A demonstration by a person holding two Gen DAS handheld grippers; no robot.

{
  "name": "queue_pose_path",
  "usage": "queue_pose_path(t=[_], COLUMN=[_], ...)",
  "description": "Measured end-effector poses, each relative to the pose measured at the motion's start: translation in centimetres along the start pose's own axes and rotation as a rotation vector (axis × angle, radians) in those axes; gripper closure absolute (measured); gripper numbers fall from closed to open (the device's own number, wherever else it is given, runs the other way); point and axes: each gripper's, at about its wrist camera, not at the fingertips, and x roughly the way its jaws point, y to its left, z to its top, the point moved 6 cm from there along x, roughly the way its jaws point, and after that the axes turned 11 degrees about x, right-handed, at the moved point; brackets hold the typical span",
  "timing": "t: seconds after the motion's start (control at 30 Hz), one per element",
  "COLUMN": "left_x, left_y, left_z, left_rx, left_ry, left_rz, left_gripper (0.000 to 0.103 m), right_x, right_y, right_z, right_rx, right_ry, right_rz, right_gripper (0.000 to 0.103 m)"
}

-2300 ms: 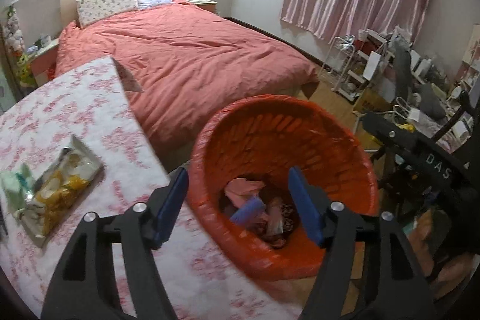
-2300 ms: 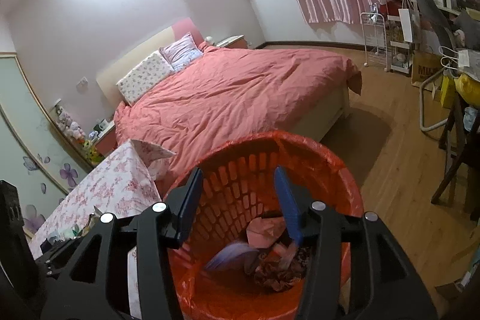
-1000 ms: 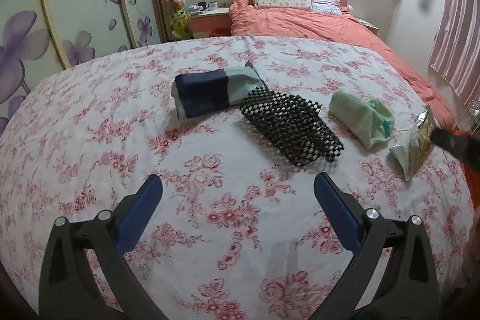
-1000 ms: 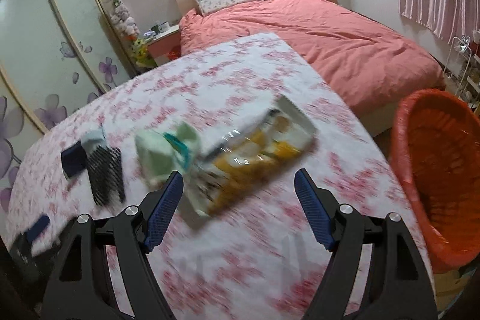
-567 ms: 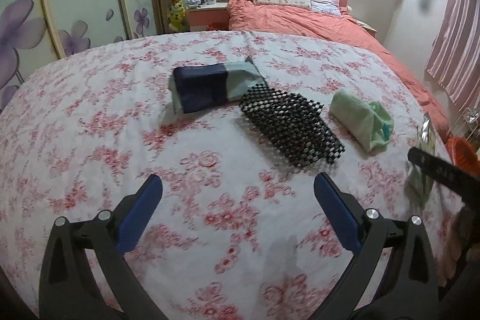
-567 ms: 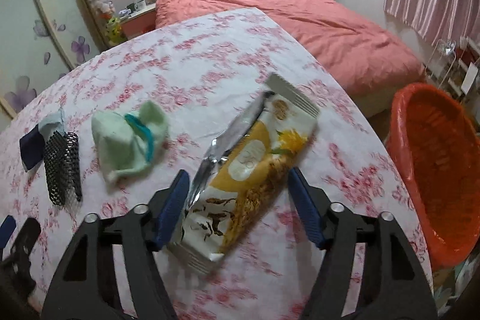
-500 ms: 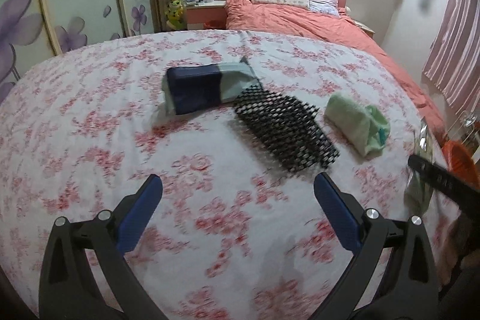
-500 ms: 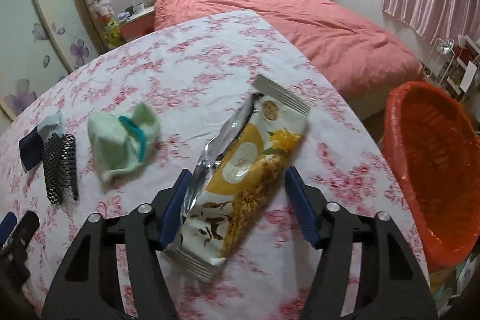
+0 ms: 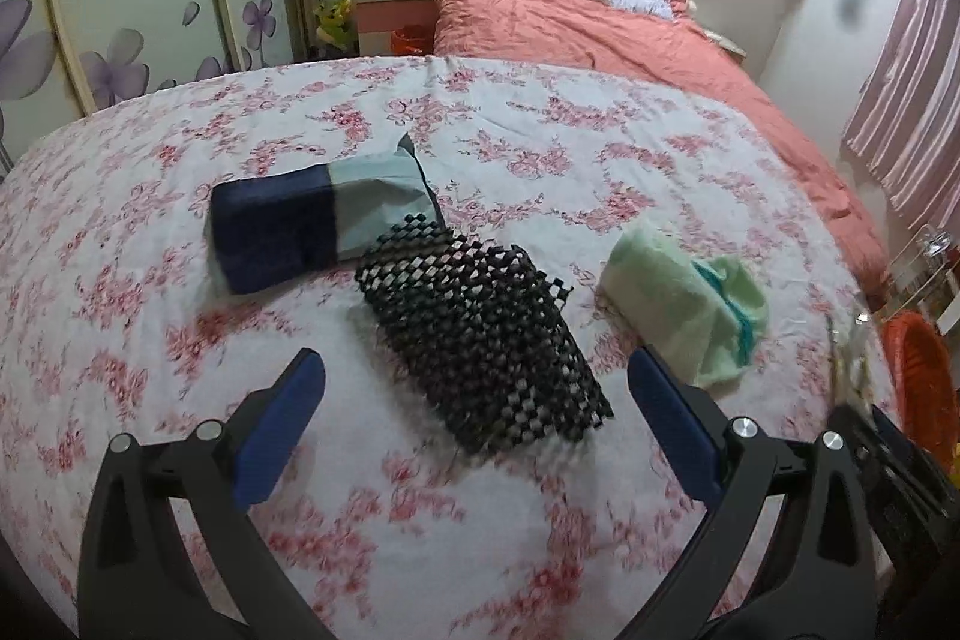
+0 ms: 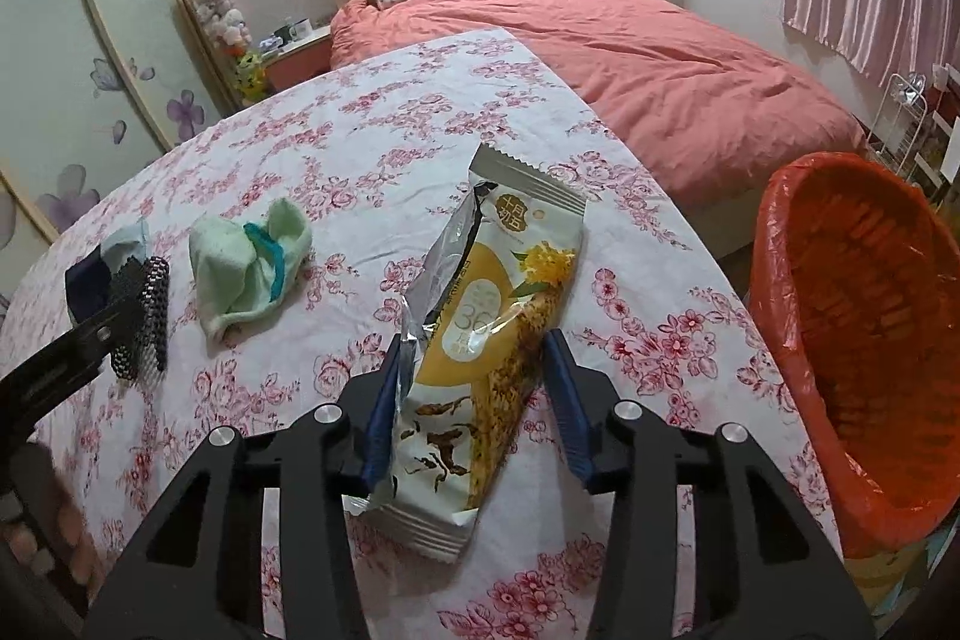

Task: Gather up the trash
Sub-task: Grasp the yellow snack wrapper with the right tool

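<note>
An empty yellow-and-white snack wrapper [image 10: 480, 316] lies on the floral tablecloth [image 10: 372, 142]. My right gripper [image 10: 474, 376] is open, its blue fingers on either side of the wrapper's lower half, close to its edges. An orange trash basket [image 10: 864, 340] lined with an orange bag stands right of the table. My left gripper [image 9: 474, 394] is open and empty above the tablecloth [image 9: 180, 340], near a black mesh mat [image 9: 480, 334]. The mat also shows in the right wrist view [image 10: 144, 316].
A dark blue and pale blue pouch [image 9: 312, 220] and a green cloth [image 9: 684, 304] lie beside the mat; the cloth [image 10: 246, 262] is left of the wrapper. A bed with a coral cover [image 10: 630, 58] stands behind the table. The basket [image 9: 918, 376] peeks in at the right.
My right gripper has moved forward and narrowed around the wrapper. My left gripper has moved closer to the black mesh mat, still open.
</note>
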Motion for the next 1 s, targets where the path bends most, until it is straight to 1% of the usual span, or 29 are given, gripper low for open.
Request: queue_pose_path(t=[0.1,0.13,0.17,0.2,0.27,0.33,0.37,0.4,0.47,0.57,0.77,0.9,0.93,1.0], left_x=[1.1,1.5,1.7,2.0,1.6,1.2,1.0,0.7,0.3,-0.1,0.4,1.0,1.1,1.1], left_y=[-0.2,-0.3,-0.3,-0.4,-0.5,-0.9,-1.0,-1.1,-1.1,-0.8,0.1,-0.2,-0.2,-0.2], left_z=[0.0,-0.1,-0.2,-0.4,-0.5,-0.8,-0.9,-1.2,-1.7,-2.3,-1.5,-0.7,-0.7,-0.6], left_rx=[0.017,0.019,0.019,0.023,0.045,0.068,0.075,0.084,0.094,0.101,0.031,0.026,0.031,0.041], left_ry=[0.033,0.045,0.054,0.062,0.042,0.029,0.025,0.018,0.011,0.008,0.018,0.02,0.019,0.015], left_rz=[0.029,0.028,0.025,0.019,0.013,-0.013,-0.027,-0.047,-0.061,-0.057,-0.061,-0.046,-0.039,-0.025], left_gripper=[0.004,0.006,0.013,0.014,0.025,0.033,0.035,0.035,0.035,0.035,0.029,0.029,0.03,0.039], right_x=[0.0,0.0,-0.1,-0.1,-0.2,-0.3,-0.4,-0.5,-0.6,-0.6,-0.6,-0.3,-0.2,-0.2], right_y=[-0.1,0.0,0.0,0.0,0.2,0.5,0.7,0.9,1.2,1.5,1.6,1.8,1.9,1.8], right_z=[-0.1,-0.1,-0.1,-0.2,-0.4,-0.7,-0.9,-1.2,-1.5,-1.8,-1.9,-1.7,-1.6,-1.7], right_rx=[-0.003,-0.005,-0.008,-0.013,-0.026,-0.045,-0.056,-0.068,-0.088,-0.109,-0.104,-0.096,-0.096,-0.103], right_ry=[0.002,0.003,0.005,0.008,0.016,0.022,0.023,0.022,0.019,0.013,0.011,0.016,0.015,0.012], right_rz=[0.005,0.007,0.01,0.016,0.032,0.048,0.052,0.056,0.058,0.05,0.042,0.037,0.035,0.031], right_gripper=[0.057,0.057,0.057,0.057,0.057,0.057,0.057,0.057,0.057,0.057,0.056,0.055,0.055,0.055])
